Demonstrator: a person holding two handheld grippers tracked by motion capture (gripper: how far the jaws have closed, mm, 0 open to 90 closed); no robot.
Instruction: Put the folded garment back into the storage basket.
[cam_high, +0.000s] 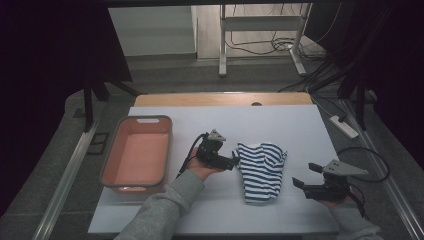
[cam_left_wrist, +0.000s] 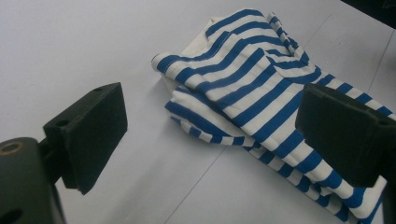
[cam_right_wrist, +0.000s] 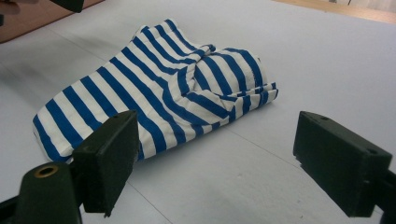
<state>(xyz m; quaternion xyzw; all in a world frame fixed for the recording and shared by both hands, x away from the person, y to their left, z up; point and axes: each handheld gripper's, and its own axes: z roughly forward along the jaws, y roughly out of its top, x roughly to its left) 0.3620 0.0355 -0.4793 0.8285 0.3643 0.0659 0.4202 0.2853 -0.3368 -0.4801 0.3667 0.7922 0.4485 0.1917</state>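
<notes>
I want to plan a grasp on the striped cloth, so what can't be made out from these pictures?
- Striped cloth, left gripper view: its lower right part is hidden behind the tool's own black pad.
- Right gripper view: its near-left corner sits behind the pad.
- High view: folds too small and dim to read; underside hidden.
- Orange bin: near inner wall hidden by its rim.

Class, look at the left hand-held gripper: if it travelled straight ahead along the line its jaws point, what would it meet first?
Most likely the blue-and-white striped cloth. The left hand-held gripper has its jaws open and aimed at the cloth's folded edge, with bare white table cover between, though the depth is hard to judge.
</notes>
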